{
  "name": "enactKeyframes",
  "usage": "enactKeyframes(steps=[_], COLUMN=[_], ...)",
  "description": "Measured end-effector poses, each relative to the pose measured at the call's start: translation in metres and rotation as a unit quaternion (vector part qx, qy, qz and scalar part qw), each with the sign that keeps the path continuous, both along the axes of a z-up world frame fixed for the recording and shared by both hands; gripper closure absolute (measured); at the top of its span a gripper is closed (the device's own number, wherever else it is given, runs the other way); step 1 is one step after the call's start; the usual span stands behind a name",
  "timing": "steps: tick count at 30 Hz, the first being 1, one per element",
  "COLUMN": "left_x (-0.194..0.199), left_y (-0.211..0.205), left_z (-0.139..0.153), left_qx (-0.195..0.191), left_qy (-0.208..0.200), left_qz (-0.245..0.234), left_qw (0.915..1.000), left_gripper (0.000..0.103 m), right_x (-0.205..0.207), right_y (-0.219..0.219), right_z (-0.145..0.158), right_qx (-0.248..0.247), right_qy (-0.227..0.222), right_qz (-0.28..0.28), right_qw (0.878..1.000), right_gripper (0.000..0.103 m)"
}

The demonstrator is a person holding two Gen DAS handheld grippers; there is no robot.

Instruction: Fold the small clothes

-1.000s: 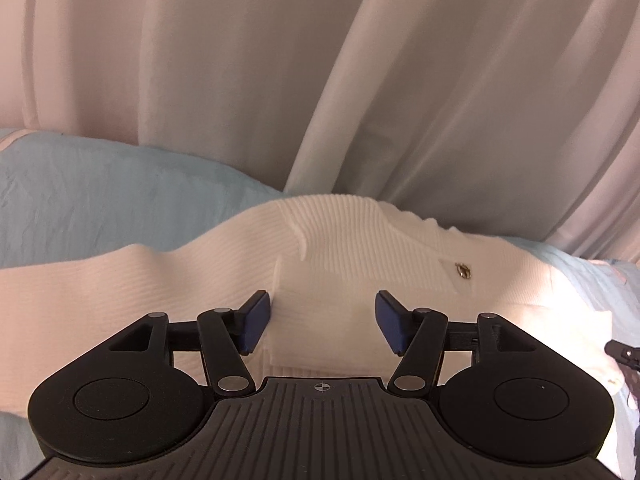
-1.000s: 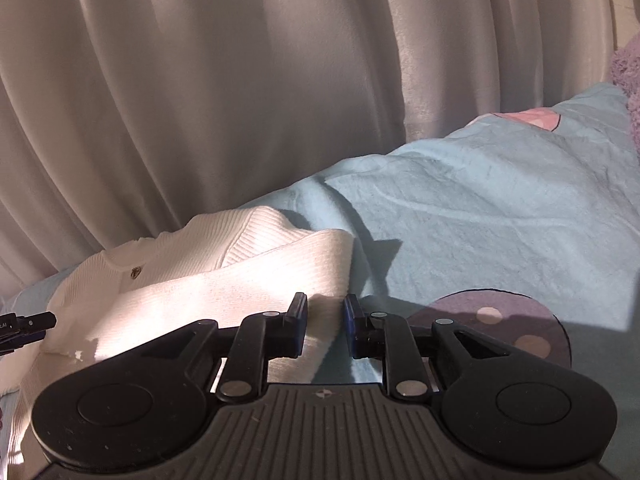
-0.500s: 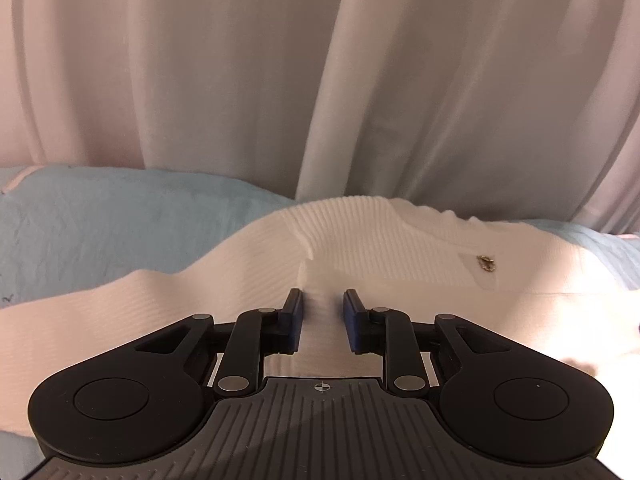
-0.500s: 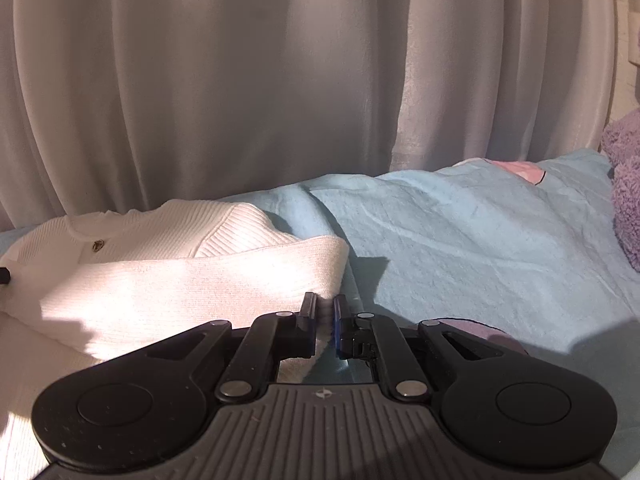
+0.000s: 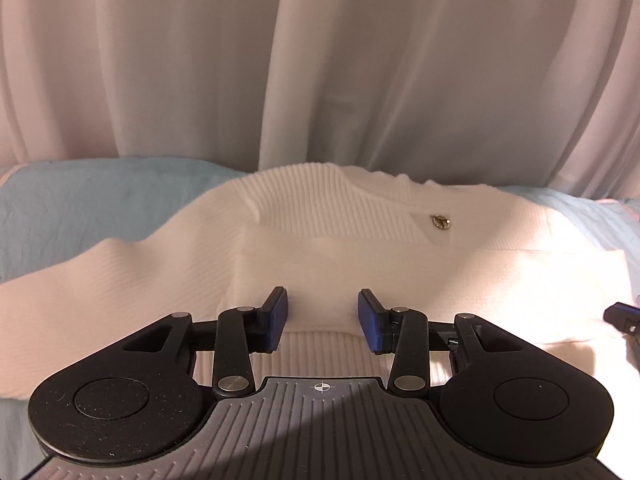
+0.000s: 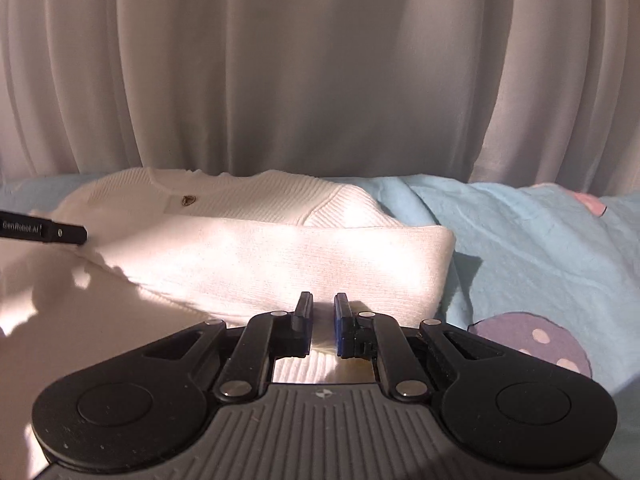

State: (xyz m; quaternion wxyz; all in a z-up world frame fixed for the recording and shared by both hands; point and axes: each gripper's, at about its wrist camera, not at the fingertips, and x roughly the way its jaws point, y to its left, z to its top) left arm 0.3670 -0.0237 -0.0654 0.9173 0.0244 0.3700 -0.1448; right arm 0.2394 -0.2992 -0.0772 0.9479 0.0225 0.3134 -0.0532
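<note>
White ribbed sweater (image 5: 320,240) lies on the blue bed (image 6: 540,248), its long axis crosswise. Left gripper (image 5: 322,322) hovers wide open, empty, over its near hem; right gripper (image 6: 323,330), nearly closed, pinches the folded edge.

Sweater (image 5: 332,240) lying on bedsheet (image 5: 100,204), curtain (image 5: 320,60) hanging behind; button (image 5: 440,222) sitting toward its far edge (sleeve (image 5: 80,300) trailing left); bedsheet (image 6: 540,248) extending right.
</note>
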Motion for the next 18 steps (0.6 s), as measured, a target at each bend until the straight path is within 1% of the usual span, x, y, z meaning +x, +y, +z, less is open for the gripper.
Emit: enactKeyframes(steps=[1, 2, 5, 11, 13, 18], left_x=[0.0, 0.0, 0.001, -0.002, -0.002, -0.006], left_y=[-0.002, -0.002, 0.002, 0.003, 0.004, 0.008], left_z=[-0.001, -0.001, -0.002, -0.002, -0.001, 0.001], left_qx=[0.01, 0.013, 0.005, 0.018, 0.018, 0.022], left_qy=[-0.003, -0.003, -0.001, -0.006, -0.004, 0.002], left_qz=[0.001, 0.002, 0.015, 0.023, 0.027, 0.045], left_qw=[0.9999, 0.9999, 0.9999, 0.9996, 0.9995, 0.9988], left_gripper=[0.059, 0.059, 0.059, 0.057, 0.057, 0.057], right_x=[-0.001, -0.001, -0.003, -0.001, -0.001, 0.001], right_y=[0.0, 0.001, 0.001, 0.001, 0.003, 0.006], right_z=[0.0, 0.0, -0.001, -0.002, -0.001, 0.0], right_qx=[-0.007, -0.01, -0.028, -0.04, -0.05, -0.057], right_qy=[0.0, 0.001, 0.002, 0.007, 0.011, 0.023], right_qz=[0.001, 0.001, 0.007, 0.009, 0.012, 0.008], right_qw=[1.0, 1.0, 1.0, 0.999, 0.999, 0.998], right_gripper=[0.095, 0.095, 0.095, 0.094, 0.094, 0.094])
